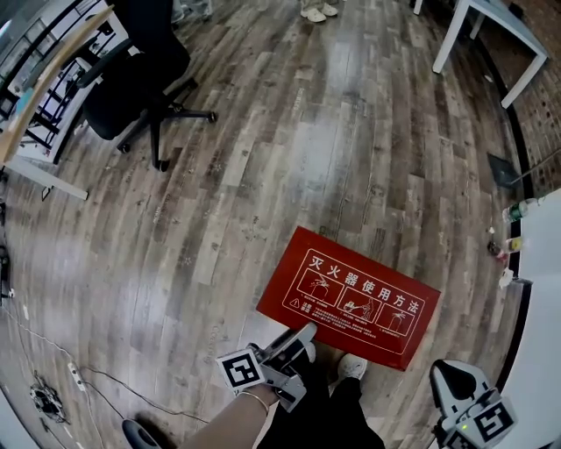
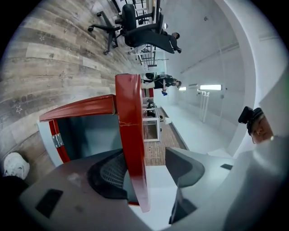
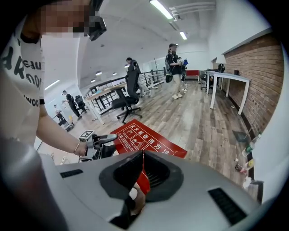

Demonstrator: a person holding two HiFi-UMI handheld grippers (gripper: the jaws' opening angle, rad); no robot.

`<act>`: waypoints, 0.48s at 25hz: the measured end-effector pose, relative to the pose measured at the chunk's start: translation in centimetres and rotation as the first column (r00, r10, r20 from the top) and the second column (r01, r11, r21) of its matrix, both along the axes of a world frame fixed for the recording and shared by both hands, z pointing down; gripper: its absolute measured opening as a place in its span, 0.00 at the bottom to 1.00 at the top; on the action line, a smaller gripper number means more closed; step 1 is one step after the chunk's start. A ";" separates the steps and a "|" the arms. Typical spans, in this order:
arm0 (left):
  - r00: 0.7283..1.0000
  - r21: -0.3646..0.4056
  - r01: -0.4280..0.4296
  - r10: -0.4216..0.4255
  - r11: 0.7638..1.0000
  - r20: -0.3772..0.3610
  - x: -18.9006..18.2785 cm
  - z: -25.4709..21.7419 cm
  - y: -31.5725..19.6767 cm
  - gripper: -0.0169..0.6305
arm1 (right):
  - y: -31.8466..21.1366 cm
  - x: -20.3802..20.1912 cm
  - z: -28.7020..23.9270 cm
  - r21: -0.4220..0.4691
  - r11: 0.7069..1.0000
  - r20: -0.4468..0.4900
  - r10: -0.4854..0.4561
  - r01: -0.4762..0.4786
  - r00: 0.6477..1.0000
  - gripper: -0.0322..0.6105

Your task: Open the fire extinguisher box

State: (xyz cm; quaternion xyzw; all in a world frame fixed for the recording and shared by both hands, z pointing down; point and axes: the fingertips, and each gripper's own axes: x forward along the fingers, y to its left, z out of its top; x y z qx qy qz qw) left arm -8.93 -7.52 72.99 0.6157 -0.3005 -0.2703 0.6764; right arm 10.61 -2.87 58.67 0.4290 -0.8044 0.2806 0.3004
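Observation:
The fire extinguisher box lies on the wood floor, and its red lid (image 1: 351, 298) with white printed instructions is lifted off it. In the left gripper view the lid's edge (image 2: 132, 135) stands upright between my jaws, resting against the left one, with a wide gap to the right one. The box's pale inside (image 2: 86, 131) and a hinge (image 2: 56, 140) show behind it. My left gripper (image 1: 302, 338) (image 2: 146, 155) is open at the lid's near edge. My right gripper (image 1: 456, 377) (image 3: 143, 158) is shut on nothing, off to the right of the box.
A black office chair (image 1: 140, 79) stands at the back left beside a desk (image 1: 44, 88). A white table (image 1: 491, 26) is at the back right. Bottles (image 1: 517, 210) sit by a white counter (image 1: 543, 333). A cable and power strip (image 1: 74, 377) lie on the floor at left. People (image 3: 174, 58) stand far off.

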 end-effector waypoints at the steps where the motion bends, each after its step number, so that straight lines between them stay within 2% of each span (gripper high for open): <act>1: 1.000 0.004 -0.003 0.003 1.000 -0.010 0.0 -0.5 0.0 0.42 | -0.1 -0.1 -0.4 0.007 1.000 0.005 0.001 -0.001 1.000 0.07; 5: 0.998 0.044 -0.054 0.055 0.998 -0.035 0.3 -2.6 -0.1 0.42 | -0.8 -0.7 -2.6 0.044 0.999 0.031 0.008 -0.010 0.999 0.07; 9: 0.989 0.069 -0.145 0.146 0.987 -0.015 1.4 -4.1 -1.0 0.40 | -1.5 -0.8 -4.4 0.081 0.996 0.041 0.027 -0.030 0.999 0.07; 12: 0.983 0.082 -0.183 0.184 0.980 -0.005 2.1 -5.2 -2.0 0.30 | -1.6 -0.6 -5.6 0.094 0.994 0.034 0.050 -0.053 0.998 0.07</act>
